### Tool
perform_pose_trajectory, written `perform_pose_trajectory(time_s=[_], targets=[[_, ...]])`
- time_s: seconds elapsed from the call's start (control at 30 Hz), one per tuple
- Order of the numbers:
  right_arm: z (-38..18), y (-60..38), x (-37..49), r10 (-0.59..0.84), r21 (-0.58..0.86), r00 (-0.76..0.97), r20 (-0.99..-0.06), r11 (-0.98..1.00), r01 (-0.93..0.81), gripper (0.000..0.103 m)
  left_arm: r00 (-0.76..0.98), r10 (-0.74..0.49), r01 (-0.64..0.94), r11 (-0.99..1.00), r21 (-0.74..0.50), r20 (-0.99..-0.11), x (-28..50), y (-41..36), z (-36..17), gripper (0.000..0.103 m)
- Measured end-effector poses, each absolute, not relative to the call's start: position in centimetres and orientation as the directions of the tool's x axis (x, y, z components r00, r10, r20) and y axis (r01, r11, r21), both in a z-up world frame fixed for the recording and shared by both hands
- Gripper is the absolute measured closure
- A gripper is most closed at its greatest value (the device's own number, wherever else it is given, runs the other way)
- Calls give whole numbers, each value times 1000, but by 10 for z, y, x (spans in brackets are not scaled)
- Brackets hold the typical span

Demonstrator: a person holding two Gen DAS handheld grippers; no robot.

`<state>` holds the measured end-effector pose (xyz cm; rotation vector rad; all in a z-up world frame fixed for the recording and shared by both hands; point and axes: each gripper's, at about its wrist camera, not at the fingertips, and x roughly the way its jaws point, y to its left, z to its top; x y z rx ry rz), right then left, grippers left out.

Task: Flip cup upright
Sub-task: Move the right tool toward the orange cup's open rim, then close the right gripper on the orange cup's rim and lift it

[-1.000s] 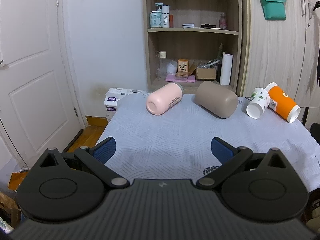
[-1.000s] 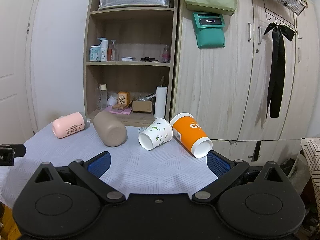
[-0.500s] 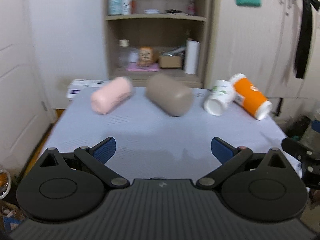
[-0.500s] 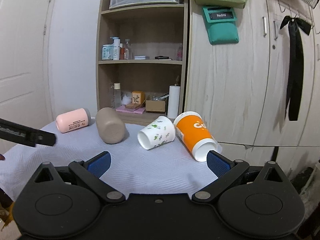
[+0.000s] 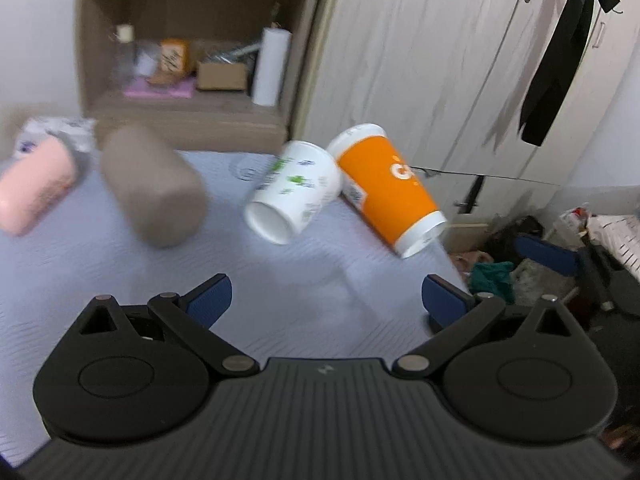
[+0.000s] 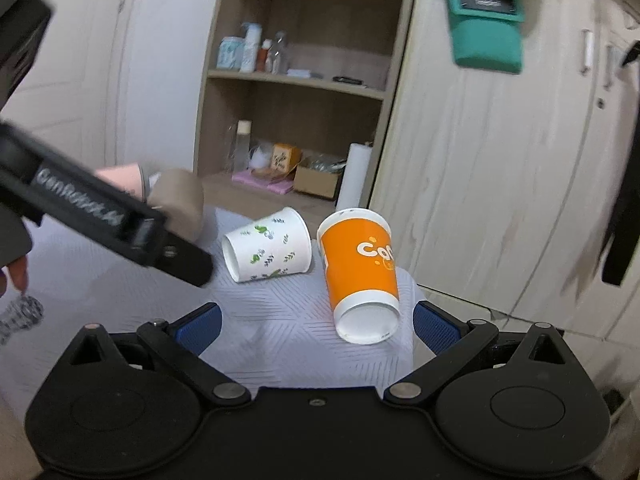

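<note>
Several cups lie on their sides on a table with a pale blue cloth [image 5: 120, 280]. An orange paper cup [image 6: 360, 272] lies at the right edge, mouth toward me; it also shows in the left wrist view [image 5: 384, 188]. A white leaf-print cup [image 6: 268, 250] lies to its left [image 5: 292, 192]. A taupe cup [image 5: 152, 184] and a pink cup [image 5: 32, 188] lie further left. My right gripper [image 6: 316, 324] is open, just short of the orange cup's mouth. My left gripper [image 5: 326, 300] is open and empty above the cloth, short of the white cup.
A wooden shelf unit [image 6: 304, 92] with bottles and boxes stands behind the table. Wardrobe doors [image 6: 500, 160] stand at the right. The left gripper's body [image 6: 100, 216] crosses the left of the right wrist view. Clutter lies on the floor [image 5: 520, 264] right of the table.
Both grippers have moved forward and right toward the paper cups. The left gripper's body now reaches far into the right wrist view. The cups have not moved.
</note>
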<state>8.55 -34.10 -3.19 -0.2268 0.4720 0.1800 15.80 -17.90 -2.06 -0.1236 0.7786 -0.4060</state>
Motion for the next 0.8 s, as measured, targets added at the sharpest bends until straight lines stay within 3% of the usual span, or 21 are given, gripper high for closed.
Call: perform_pose_trajectory(time_s=[0.2,0.67,0.7,0.8], targets=[[-42,-353,121,138,-189,856,-498,946,-262,0,611,-386,261,923,-284,-692,194,-201,-35,3],[-71,-370,184,152,-167,810,-567,941,-294,9,601,-427,246,903,-352,-675,221,-210,-46,3],[-72,-370,184,150,-168,810,-567,941,-292,11,601,-431,247,901,-356,-674,222,-210,-47,3],[-74,-370,188,136,-165,793,-594,944,-285,34,600,-439,247,897,-367,-669,222,-209,-48,3]])
